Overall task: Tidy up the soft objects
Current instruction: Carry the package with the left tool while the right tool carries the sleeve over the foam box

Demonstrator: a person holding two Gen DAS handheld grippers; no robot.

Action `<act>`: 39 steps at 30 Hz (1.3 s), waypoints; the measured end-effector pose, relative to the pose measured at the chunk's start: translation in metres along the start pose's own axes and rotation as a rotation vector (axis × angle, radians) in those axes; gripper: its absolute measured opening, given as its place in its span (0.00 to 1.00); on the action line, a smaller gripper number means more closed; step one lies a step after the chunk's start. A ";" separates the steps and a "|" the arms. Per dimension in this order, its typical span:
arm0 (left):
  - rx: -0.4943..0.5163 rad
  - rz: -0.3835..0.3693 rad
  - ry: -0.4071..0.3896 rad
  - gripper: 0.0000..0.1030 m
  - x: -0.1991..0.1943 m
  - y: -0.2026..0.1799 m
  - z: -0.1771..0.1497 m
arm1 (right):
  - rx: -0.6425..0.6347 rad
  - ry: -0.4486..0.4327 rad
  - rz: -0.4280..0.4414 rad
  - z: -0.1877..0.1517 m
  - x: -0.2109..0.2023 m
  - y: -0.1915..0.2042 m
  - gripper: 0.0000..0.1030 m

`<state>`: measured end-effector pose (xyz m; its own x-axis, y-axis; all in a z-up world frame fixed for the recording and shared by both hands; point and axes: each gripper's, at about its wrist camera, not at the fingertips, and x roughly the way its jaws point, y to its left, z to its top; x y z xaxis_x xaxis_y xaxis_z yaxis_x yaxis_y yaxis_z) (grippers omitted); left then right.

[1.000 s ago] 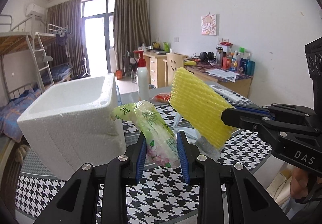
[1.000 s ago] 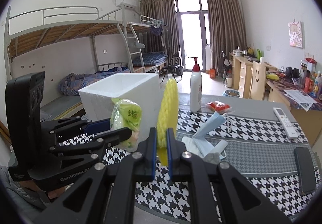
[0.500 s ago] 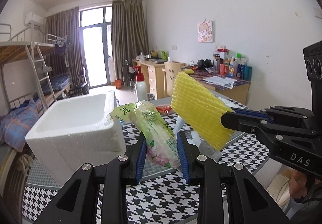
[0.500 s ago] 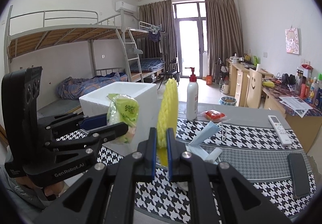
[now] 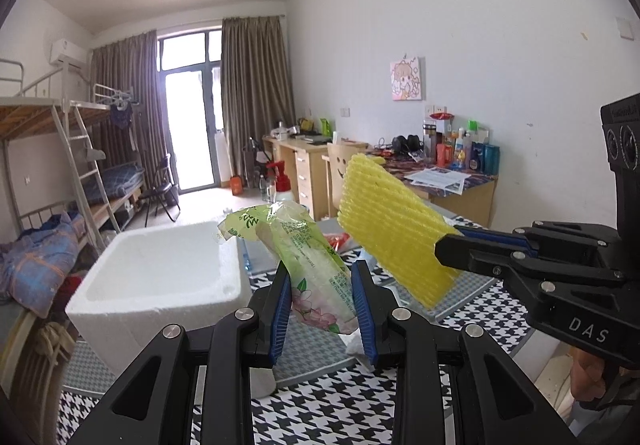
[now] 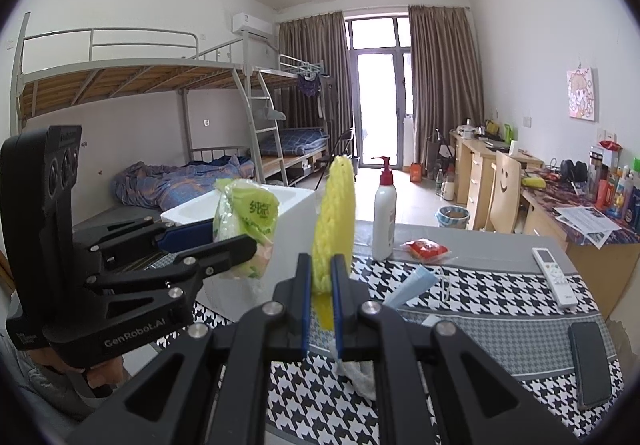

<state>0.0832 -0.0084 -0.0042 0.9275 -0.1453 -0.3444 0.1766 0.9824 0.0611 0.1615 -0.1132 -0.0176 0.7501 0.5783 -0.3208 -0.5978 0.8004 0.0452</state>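
My left gripper point(image 5: 320, 285) is shut on a green and white tissue pack point(image 5: 308, 265), held tilted above the table; the same pack point(image 6: 244, 225) shows in the right wrist view at left. My right gripper point(image 6: 321, 277) is shut on a yellow foam net sleeve point(image 6: 334, 225), held upright; in the left wrist view the sleeve point(image 5: 392, 233) juts up to the left from the right gripper point(image 5: 448, 245). A white foam box point(image 5: 160, 285) stands open on the table, below and left of both held items, also visible as the box point(image 6: 288, 221) behind them.
On the houndstooth tablecloth point(image 6: 480, 285) lie a blue face mask point(image 6: 412, 285), a red packet point(image 6: 426, 248), a white pump bottle point(image 6: 384, 221), a remote point(image 6: 554, 277) and a black phone point(image 6: 590, 361). A bunk bed point(image 6: 160, 85) and a cluttered desk point(image 6: 560, 197) stand behind.
The left gripper has risen with the tissue pack, so the foam box and table sit lower in its view. The right gripper still holds the yellow sleeve in about the same place.
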 end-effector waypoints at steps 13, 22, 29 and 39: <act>-0.009 0.066 -0.038 0.31 -0.006 0.019 0.015 | -0.006 -0.042 0.046 0.014 0.007 0.004 0.12; -0.017 0.110 -0.055 0.31 -0.009 0.032 0.019 | -0.017 -0.050 0.070 0.018 0.017 0.011 0.12; -0.033 0.151 -0.059 0.31 -0.009 0.046 0.019 | -0.021 -0.049 0.086 0.023 0.024 0.017 0.12; -0.063 0.233 -0.060 0.31 -0.016 0.071 0.018 | -0.038 -0.045 0.144 0.034 0.042 0.037 0.12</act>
<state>0.0868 0.0620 0.0220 0.9590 0.0812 -0.2715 -0.0635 0.9953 0.0734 0.1801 -0.0538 0.0027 0.6674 0.6938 -0.2706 -0.7096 0.7027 0.0515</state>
